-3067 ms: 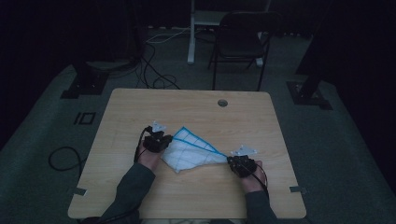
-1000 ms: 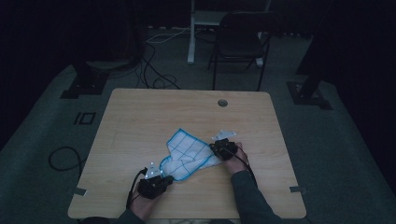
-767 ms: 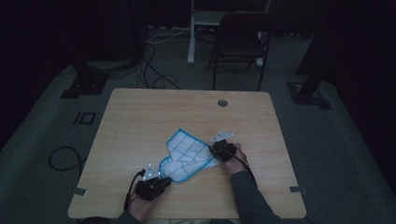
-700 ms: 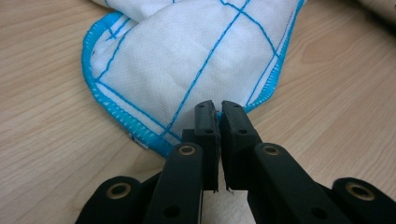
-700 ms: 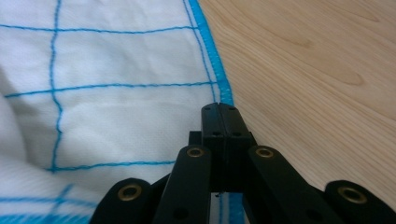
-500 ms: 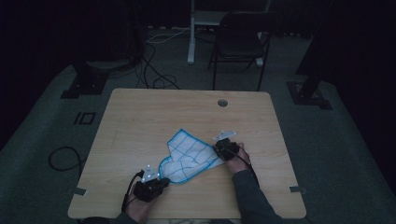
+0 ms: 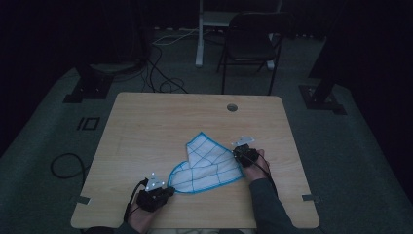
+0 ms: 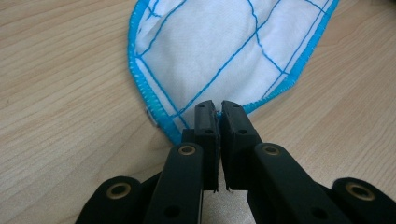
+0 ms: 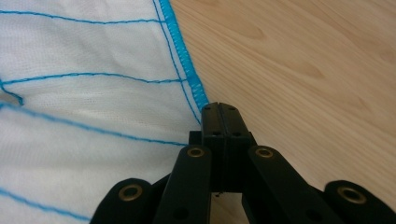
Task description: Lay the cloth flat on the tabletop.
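Cloth, white with blue grid, lies partly folded on the table near you, its edges pinched by the left gripper and the right gripper: keep both grips firm and draw the fold flat, edges aligned.

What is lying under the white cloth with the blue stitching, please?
The cloth lies on the wooden table, partly folded over itself, so one layer covers another. Both grippers are shut on its edge. Whatever lies between the layers is hidden.
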The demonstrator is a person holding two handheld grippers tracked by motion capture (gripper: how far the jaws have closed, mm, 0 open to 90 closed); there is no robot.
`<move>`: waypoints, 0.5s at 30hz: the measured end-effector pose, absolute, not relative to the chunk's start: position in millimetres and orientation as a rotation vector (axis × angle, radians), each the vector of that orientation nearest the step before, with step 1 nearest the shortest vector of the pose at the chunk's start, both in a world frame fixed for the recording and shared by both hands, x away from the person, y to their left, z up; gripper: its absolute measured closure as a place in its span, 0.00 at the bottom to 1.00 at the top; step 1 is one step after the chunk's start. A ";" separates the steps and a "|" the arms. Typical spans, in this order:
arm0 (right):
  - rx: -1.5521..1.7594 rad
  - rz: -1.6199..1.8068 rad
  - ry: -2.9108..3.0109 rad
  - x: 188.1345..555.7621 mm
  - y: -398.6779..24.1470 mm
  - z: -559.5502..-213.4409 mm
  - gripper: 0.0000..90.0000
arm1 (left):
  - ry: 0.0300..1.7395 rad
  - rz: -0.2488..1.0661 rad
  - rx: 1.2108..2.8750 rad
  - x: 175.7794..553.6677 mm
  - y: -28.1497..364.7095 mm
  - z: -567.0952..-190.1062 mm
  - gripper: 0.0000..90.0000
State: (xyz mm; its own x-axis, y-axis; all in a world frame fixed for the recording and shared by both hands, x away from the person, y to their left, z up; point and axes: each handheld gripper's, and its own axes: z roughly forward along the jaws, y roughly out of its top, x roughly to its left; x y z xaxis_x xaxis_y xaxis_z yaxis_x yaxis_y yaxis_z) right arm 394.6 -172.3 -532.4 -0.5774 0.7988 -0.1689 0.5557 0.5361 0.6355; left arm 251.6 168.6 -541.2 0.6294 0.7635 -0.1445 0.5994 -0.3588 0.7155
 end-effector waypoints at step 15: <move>1.117 0.795 2.327 383.6 -181.5 -528.9 1.00 | 1.029 0.322 2.019 271.8 168.4 -515.2 0.93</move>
